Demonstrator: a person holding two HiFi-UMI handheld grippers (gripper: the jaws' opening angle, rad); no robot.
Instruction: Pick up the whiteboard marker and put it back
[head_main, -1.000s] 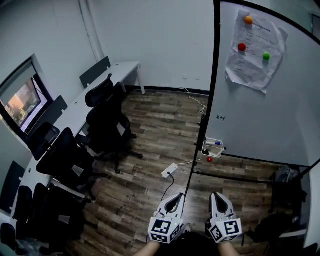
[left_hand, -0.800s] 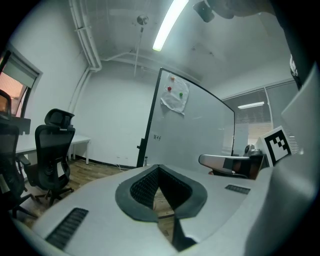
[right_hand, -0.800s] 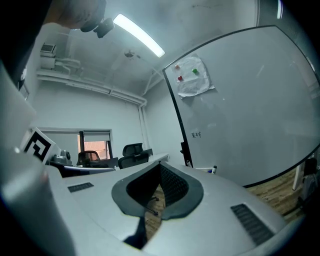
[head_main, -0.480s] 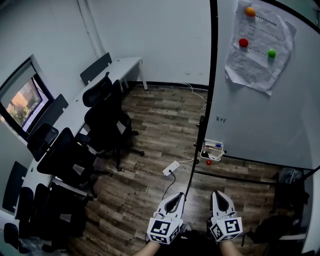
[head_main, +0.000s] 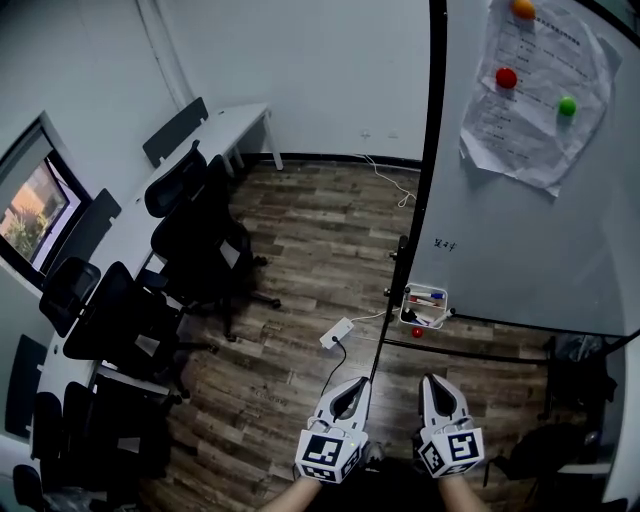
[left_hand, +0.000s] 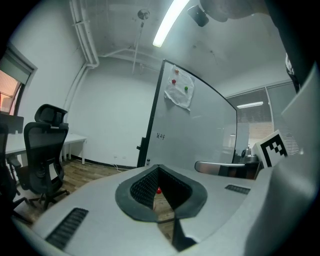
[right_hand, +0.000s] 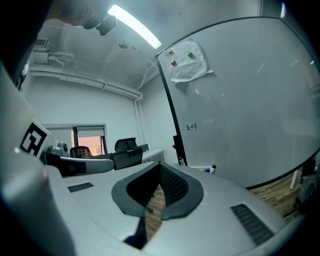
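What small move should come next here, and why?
Probably carry the right gripper forward toward the tray on the whiteboard and open its fingers: the markers lie there, well ahead of it, and it is shut on nothing.

Wood-plank floor (head_main: 310, 250), white walls (head_main: 320, 70), black office chairs (head_main: 195, 235) along a white desk (head_main: 228, 124), window (head_main: 25, 208).

Brown wood-grain floor (head_main: 310, 230), black chairs (head_main: 200, 245)

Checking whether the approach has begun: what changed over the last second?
The person has moved nearer the whiteboard, which fills more of the head view; its marker tray sits lower. Nothing was grasped or released. The left gripper and right gripper stay shut, empty, side by side.
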